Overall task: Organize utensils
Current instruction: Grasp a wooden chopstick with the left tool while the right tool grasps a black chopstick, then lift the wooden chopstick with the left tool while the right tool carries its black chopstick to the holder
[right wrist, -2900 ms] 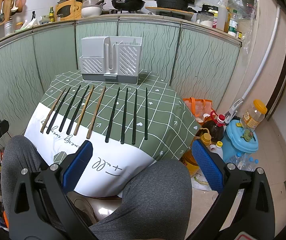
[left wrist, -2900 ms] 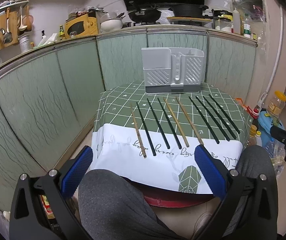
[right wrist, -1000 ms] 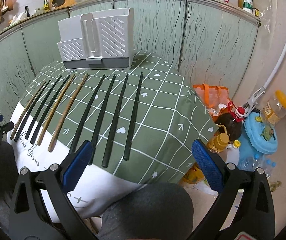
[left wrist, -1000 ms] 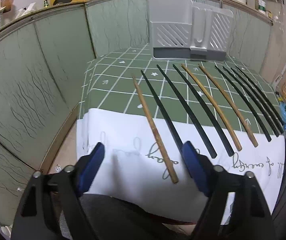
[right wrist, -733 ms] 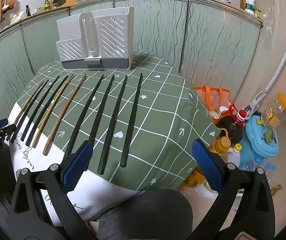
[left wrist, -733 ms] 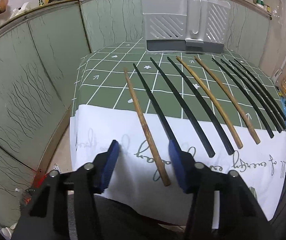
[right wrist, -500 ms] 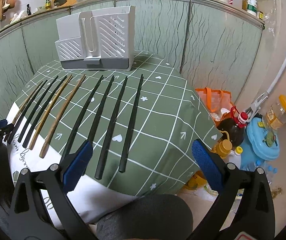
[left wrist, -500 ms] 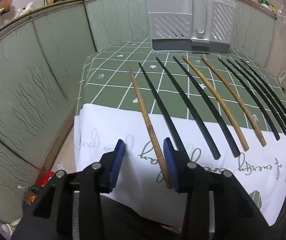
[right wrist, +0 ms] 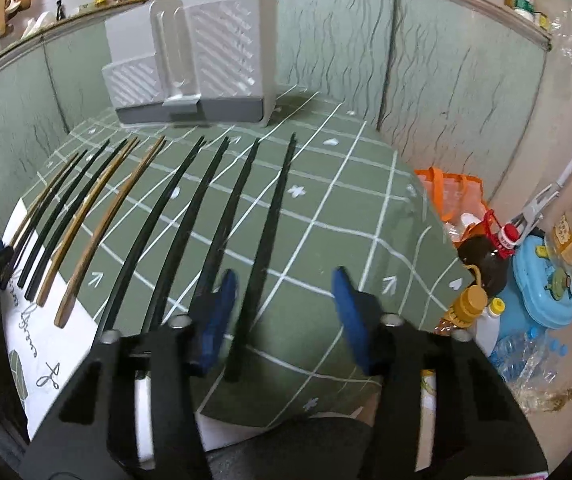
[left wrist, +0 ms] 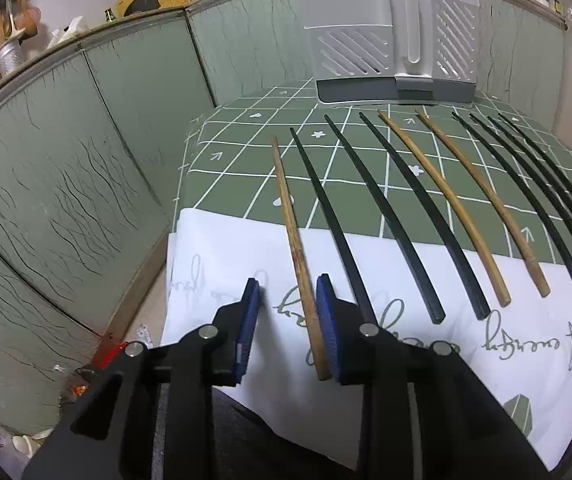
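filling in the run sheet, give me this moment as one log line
left gripper: closing around wooden chopstick, not clamped | right gripper: closing around black chopstick, not clamped | holder: empty-looking

Upside-down cursive on tablecloth (left wrist: 486,344), illegible

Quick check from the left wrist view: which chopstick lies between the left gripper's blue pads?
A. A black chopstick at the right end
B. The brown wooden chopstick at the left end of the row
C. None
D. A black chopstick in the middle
B: the leftmost brown wooden chopstick runs between the blue pads of the left gripper, whose jaws are closing.
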Tool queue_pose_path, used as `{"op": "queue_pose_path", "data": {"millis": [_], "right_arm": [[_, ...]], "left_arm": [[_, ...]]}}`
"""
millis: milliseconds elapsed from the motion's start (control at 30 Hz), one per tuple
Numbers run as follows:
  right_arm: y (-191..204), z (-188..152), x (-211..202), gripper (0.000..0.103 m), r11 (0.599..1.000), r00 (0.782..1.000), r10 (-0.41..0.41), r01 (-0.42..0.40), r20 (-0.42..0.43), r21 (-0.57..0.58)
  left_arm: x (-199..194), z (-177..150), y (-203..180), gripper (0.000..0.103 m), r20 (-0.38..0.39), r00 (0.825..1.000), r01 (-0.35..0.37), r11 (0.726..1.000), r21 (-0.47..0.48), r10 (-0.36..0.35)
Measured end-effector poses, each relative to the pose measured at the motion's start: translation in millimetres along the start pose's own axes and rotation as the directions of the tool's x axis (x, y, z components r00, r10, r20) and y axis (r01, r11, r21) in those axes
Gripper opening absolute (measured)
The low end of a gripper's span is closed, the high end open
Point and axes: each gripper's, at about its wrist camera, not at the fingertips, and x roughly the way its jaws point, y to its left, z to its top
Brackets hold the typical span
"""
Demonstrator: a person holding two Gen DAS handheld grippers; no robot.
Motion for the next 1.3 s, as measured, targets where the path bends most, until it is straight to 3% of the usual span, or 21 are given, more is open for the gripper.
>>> {"op": "queue_pose_path", "data": {"millis": [167,400,633,1300], "right_arm": [[11.6,-4.6,9.0,0.017,0.999,0.999,0.005,-0.006,-0.032,-0.032],[18.3,-9.4,8.1,0.007,1.0,1.0,-0.018,0.018,-0.021,-0.005],[11.8,-10.0,4.1,0.006,0.997,1.0,-0.005,0.006,-0.012,0.074],[6.3,11.2,-42.2,0.006,0.997,0.998,0.005,-0.009,0.059,0.073]], "left_arm": [[0.6,-0.5,-1.4,0.021,0.007,1.0,-0.03,0.999,-0.012,0.03],[-1.2,-2.4,7.6,0.009,0.019,0.999,-0.036,0.998,-0.057,0.038],[-2.7,-2.0,12.1,0.008,0.032,0.999,0.0,0.997,-0.083,0.002],[-33.5,17.4,28.9,0.009,0.071,0.995,0.075,0.992,-0.101,-0.068]]}}
